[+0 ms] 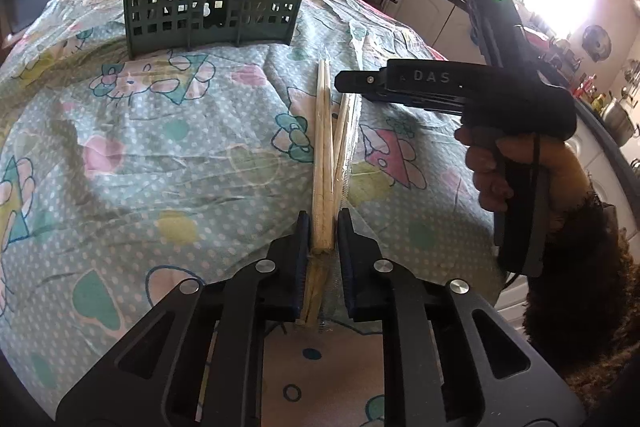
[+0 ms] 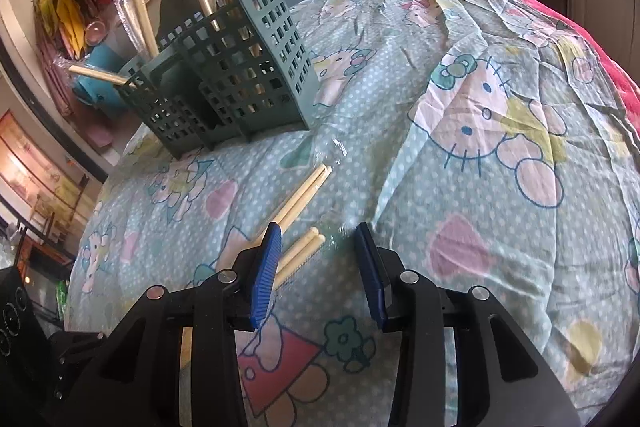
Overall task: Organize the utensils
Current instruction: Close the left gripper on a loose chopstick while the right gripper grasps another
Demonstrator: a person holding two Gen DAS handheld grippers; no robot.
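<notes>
Covering the whole table is a pale green cartoon cloth point(image 1: 168, 155), and at its far side stands the dark green slotted basket point(image 1: 216, 3), already holding many wooden chopsticks that lean out of its top. Nearer the person, two pairs of chopsticks lie on the cloth side by side, their far ends spreading a little apart.

The left gripper point(image 1: 324, 239) has closed its jaws around the near ends of the left pair point(image 1: 323, 147); the blue pads press on the wood from both sides, so this pair is gripped. The right gripper point(image 2: 316, 251) is held low over the second pair point(image 2: 302, 251), with its jaws partly open. One blue pad stands just beside the sticks and the other is well apart on the cloth, so nothing is held there yet. The left wrist view shows the person's right hand point(image 1: 504, 167) squeezing the handle of this tool.

In my judgement the step in hand is picking up both pairs to bring them to the basket. To do it well, the right gripper should shift sideways until both sticks lie between the pads, then close near the ends without catching the cloth. The left one should lift slowly and keep its two sticks parallel, because thin sticks may scissor or slip.
</notes>
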